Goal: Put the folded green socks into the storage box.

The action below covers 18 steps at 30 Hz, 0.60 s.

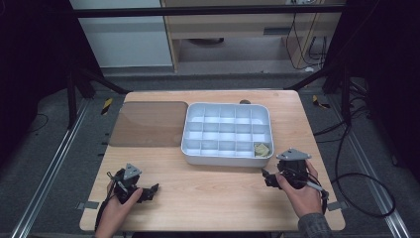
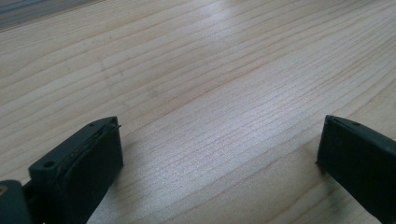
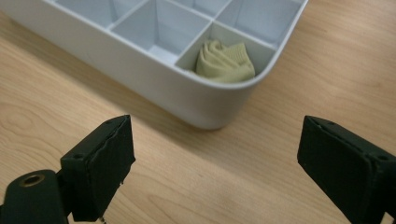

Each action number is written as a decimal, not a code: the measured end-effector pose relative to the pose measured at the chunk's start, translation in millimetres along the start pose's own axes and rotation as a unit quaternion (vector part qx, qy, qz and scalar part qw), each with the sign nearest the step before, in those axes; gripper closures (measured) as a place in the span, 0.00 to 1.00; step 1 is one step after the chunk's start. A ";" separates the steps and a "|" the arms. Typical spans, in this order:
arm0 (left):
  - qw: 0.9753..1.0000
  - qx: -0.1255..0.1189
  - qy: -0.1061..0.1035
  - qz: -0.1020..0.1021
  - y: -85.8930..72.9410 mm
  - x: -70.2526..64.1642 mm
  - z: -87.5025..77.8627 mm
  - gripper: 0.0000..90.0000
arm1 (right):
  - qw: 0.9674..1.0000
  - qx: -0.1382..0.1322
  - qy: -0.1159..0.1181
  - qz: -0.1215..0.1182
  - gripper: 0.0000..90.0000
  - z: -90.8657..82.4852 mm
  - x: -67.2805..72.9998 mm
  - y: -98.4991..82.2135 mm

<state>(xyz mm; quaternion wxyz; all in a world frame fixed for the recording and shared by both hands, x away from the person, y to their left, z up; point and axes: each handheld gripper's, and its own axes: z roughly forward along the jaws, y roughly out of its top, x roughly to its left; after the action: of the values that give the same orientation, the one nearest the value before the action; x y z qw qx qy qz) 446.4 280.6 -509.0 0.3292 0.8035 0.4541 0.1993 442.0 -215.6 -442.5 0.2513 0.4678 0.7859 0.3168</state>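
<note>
Here, cloth [image 3: 225, 61] in tray [image 3: 140, 79] corner compartment, just ahead of spread right claw [image 3: 215, 163].

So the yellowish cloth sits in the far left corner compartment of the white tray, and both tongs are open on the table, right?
Not quite. The yellowish cloth sits in the near right corner compartment of the white tray, as the high view shows. The rest holds: the left tongs and right tongs are open.
</note>
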 end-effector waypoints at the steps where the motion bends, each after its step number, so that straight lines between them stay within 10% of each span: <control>1: 1.000 0.000 0.000 0.000 0.0 0.0 0.0 0.00 | 1.000 0.005 -0.001 0.000 0.12 1.2 0.2 -3.0; 18: 1.000 0.000 -0.001 0.000 -0.1 -0.2 -0.2 0.00 | 1.000 0.006 -0.009 0.023 0.11 36.4 7.4 -44.0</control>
<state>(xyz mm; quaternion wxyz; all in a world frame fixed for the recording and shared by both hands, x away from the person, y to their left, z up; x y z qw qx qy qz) 446.2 280.5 -509.0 0.3295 0.8036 0.4542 0.1985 438.6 -215.3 -500.0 0.2482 0.4902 0.7745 0.3135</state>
